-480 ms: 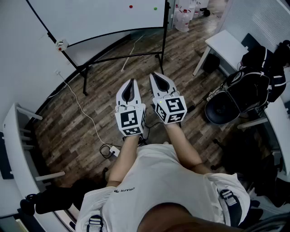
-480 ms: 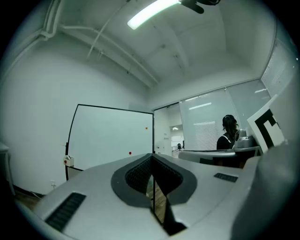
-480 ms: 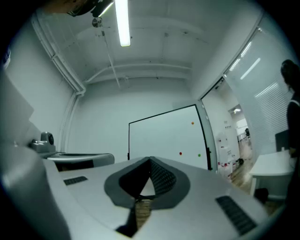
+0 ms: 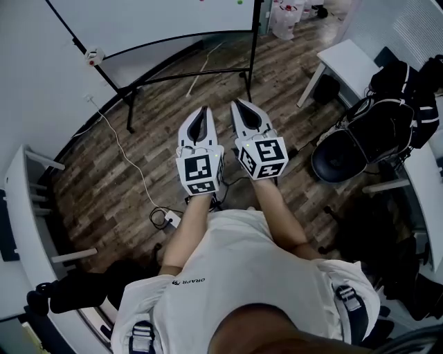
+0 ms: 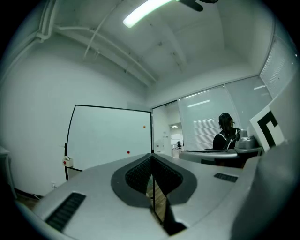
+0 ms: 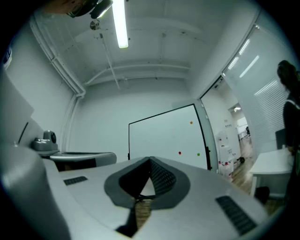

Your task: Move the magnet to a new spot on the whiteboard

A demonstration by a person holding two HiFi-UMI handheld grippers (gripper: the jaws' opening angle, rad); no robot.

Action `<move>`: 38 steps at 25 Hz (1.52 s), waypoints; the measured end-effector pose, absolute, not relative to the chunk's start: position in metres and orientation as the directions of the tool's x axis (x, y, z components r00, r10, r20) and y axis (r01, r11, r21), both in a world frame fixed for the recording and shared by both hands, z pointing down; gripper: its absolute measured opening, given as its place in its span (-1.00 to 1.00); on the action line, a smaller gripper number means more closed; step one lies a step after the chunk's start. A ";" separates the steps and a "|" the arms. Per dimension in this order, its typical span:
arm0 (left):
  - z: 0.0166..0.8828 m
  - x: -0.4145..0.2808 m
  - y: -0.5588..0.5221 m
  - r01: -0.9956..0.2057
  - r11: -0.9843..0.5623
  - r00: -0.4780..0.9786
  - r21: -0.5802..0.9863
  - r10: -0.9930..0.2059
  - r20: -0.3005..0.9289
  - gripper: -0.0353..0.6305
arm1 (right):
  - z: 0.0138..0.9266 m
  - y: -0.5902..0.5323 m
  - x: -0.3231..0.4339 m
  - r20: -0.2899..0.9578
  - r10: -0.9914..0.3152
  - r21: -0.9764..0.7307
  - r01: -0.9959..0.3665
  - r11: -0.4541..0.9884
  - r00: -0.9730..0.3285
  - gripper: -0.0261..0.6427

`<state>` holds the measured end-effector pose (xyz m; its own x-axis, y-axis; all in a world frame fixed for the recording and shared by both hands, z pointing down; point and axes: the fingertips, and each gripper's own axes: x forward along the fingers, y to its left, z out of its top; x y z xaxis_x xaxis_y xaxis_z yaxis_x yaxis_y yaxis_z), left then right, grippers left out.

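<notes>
The whiteboard (image 4: 152, 21) stands on its wheeled frame ahead of me, at the top of the head view. In the right gripper view the whiteboard (image 6: 164, 136) carries an orange magnet (image 6: 191, 123), a red magnet (image 6: 180, 153) and a green magnet (image 6: 198, 154). The left gripper view shows the red magnet (image 5: 128, 152) and the orange magnet (image 5: 144, 126). My left gripper (image 4: 203, 110) and right gripper (image 4: 237, 104) are held side by side over the floor, well short of the board. Both are shut with nothing in them.
The whiteboard's black stand legs (image 4: 187, 76) spread over the wood floor. A white cable (image 4: 131, 166) runs to a power strip (image 4: 169, 219). A white table (image 4: 346, 59) and a black chair with a backpack (image 4: 360, 145) stand to the right. A person (image 5: 227, 133) is off to the side.
The whiteboard and floor have slid up in the head view, so only the board's lower part shows. Both grippers keep their side-by-side pose, still shut.
</notes>
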<state>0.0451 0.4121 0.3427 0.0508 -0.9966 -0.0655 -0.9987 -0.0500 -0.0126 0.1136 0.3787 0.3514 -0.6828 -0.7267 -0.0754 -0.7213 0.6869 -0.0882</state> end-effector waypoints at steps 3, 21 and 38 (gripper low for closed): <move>0.346 0.052 0.411 -0.999 -0.048 0.049 -0.013 -0.997 -0.059 -0.88 | 0.355 0.377 0.122 -0.070 -0.730 -0.090 -0.725 0.683 -0.679 -0.89; 0.346 0.109 0.403 -0.998 0.063 -0.063 -0.003 -0.996 -0.061 -0.88 | 0.356 0.363 0.186 -0.034 -0.663 -0.084 -0.658 0.748 -0.748 -0.89; 0.347 0.073 0.328 -0.998 0.053 -0.054 0.016 -0.996 -0.073 -0.88 | 0.355 0.280 0.154 -0.064 -0.693 -0.090 -0.687 0.721 -0.718 -0.89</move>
<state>0.0734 0.3276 0.3466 -0.0540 -0.9959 -0.0731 -0.9985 0.0530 0.0156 0.1537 0.2804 0.3546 -0.7184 -0.6927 -0.0636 -0.6872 0.7209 -0.0899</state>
